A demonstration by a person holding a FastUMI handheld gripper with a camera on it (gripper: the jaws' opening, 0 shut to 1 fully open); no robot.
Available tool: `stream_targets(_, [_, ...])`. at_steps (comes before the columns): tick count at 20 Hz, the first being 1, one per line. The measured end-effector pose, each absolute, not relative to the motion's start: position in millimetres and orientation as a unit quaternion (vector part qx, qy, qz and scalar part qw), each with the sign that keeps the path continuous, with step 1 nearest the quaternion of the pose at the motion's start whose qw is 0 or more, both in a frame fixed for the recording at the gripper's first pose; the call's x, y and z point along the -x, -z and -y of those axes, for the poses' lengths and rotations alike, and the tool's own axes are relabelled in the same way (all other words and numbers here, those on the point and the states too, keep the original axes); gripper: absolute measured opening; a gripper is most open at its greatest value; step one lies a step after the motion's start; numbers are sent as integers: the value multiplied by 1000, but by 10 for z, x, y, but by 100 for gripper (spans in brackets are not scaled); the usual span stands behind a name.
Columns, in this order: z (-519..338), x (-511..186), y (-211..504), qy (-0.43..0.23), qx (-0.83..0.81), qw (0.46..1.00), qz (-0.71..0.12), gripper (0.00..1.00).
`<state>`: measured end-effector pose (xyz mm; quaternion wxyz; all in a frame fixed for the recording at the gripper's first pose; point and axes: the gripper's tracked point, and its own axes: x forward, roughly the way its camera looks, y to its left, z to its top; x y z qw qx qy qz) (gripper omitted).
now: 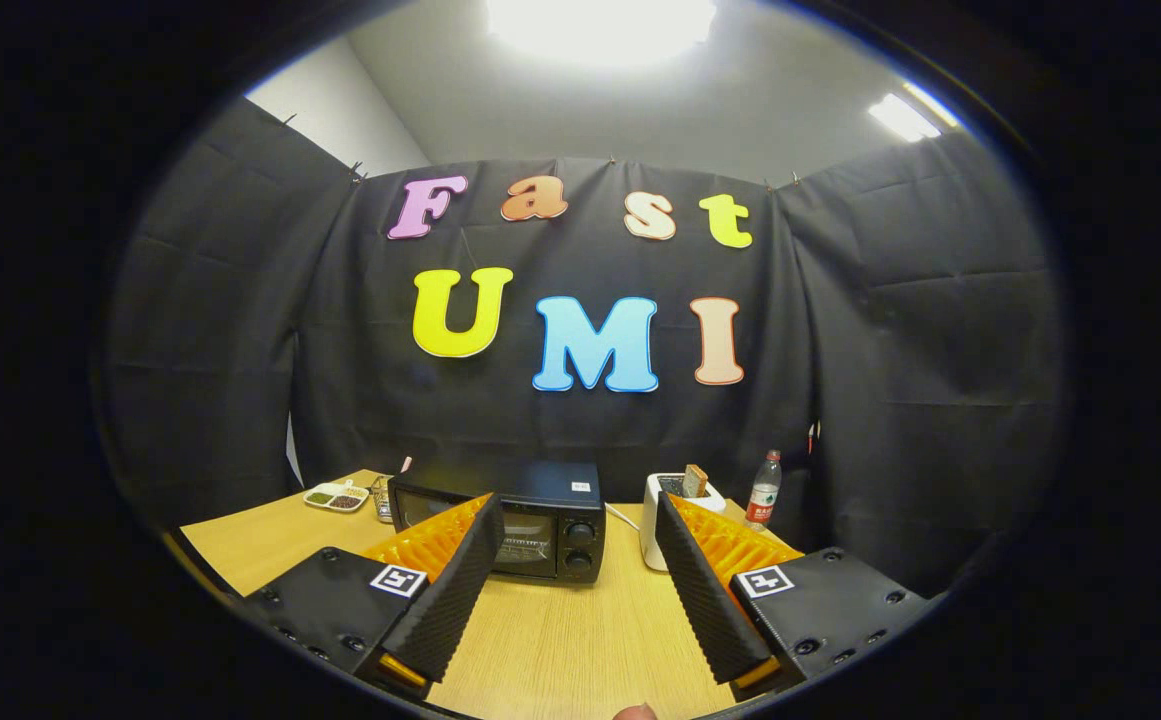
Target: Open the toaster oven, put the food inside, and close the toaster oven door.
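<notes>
Hand-held gripper (572, 590) gapes wide before closed toaster oven (500, 520), labels unreadable

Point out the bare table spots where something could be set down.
Bare wood lies between the open gripper fingers, in front of the toaster oven. More lies ahead of the divided dish. Crowded: the back row, with toaster oven, white toaster and bottle close together.

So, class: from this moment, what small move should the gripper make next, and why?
Probably ease forward toward the toaster oven. Its door looks closed, and the gripper is open with nothing between its fingers, hovering above the table short of the oven. The door must be reached before any food goes in.
</notes>
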<state>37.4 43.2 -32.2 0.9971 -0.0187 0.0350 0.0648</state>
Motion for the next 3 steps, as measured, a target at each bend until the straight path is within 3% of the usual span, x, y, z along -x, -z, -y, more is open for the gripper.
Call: stream_targets(3, [-407, -374, 334, -63, 17, 997, -38, 97])
